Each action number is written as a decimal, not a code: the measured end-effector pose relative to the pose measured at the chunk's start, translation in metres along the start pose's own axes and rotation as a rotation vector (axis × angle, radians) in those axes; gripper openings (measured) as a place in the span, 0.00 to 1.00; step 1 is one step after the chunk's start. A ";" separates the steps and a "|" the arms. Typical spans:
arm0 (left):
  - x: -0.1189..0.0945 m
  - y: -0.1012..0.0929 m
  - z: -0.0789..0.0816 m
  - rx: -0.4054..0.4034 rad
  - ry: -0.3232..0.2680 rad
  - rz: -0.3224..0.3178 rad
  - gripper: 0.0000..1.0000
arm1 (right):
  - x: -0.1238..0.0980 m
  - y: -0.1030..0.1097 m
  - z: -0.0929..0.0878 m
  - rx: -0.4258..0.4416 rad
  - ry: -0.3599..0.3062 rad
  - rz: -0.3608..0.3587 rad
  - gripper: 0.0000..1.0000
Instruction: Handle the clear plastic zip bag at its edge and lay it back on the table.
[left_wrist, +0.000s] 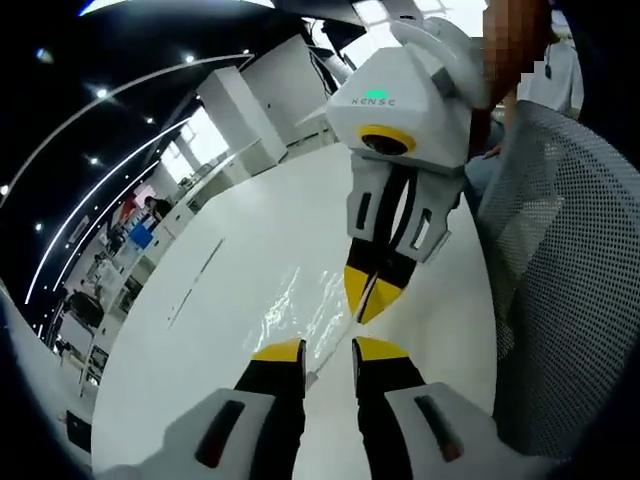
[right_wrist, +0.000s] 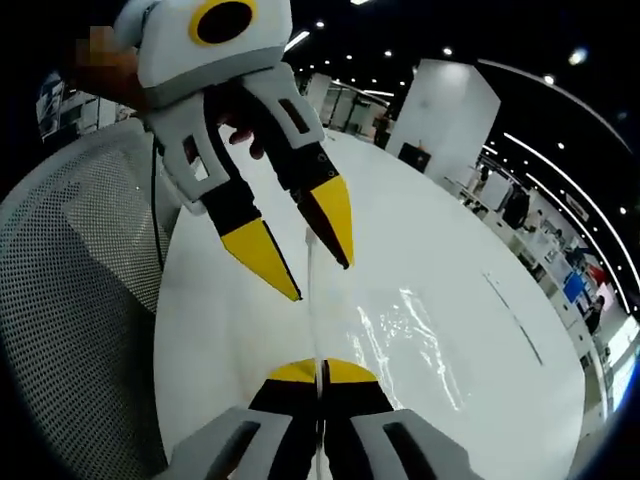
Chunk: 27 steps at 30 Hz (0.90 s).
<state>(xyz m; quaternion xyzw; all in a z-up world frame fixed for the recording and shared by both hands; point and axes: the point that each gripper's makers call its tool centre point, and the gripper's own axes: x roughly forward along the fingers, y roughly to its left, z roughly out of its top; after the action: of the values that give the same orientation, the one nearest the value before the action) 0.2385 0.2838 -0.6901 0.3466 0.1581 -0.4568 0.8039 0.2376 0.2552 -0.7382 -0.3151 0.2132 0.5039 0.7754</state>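
The clear plastic zip bag (left_wrist: 298, 312) lies glinting on the white table (left_wrist: 220, 250), with one edge lifted. My right gripper (right_wrist: 321, 373) is shut on that thin edge, which runs up as a pale line from its yellow tips. In the left gripper view the right gripper (left_wrist: 366, 306) reaches in from above, tips pinched together. My left gripper (left_wrist: 328, 352) stands open, its jaws apart. In the right gripper view the left gripper (right_wrist: 320, 278) hangs open from the upper left, its tips straddling the bag's raised edge. The bag (right_wrist: 410, 335) spreads to the right over the table (right_wrist: 470, 240).
A grey mesh chair back (left_wrist: 570, 290) stands close beside the table edge, and the same chair (right_wrist: 70, 290) sits left in the right gripper view. Desks, screens and a white pillar (right_wrist: 445, 110) stand far behind.
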 end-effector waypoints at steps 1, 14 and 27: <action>-0.002 0.001 -0.001 0.000 -0.001 -0.001 0.18 | 0.000 0.000 0.000 0.002 0.000 -0.001 0.00; -0.010 -0.004 -0.025 0.023 0.046 -0.013 0.16 | -0.004 -0.002 0.002 -0.021 0.006 -0.015 0.00; -0.004 -0.003 -0.036 0.112 0.121 -0.046 0.01 | -0.008 -0.001 -0.001 -0.010 0.007 -0.020 0.00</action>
<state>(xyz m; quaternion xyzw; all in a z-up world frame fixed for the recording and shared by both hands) 0.2359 0.3102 -0.7148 0.4143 0.1887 -0.4613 0.7616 0.2353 0.2488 -0.7334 -0.3229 0.2101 0.4960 0.7782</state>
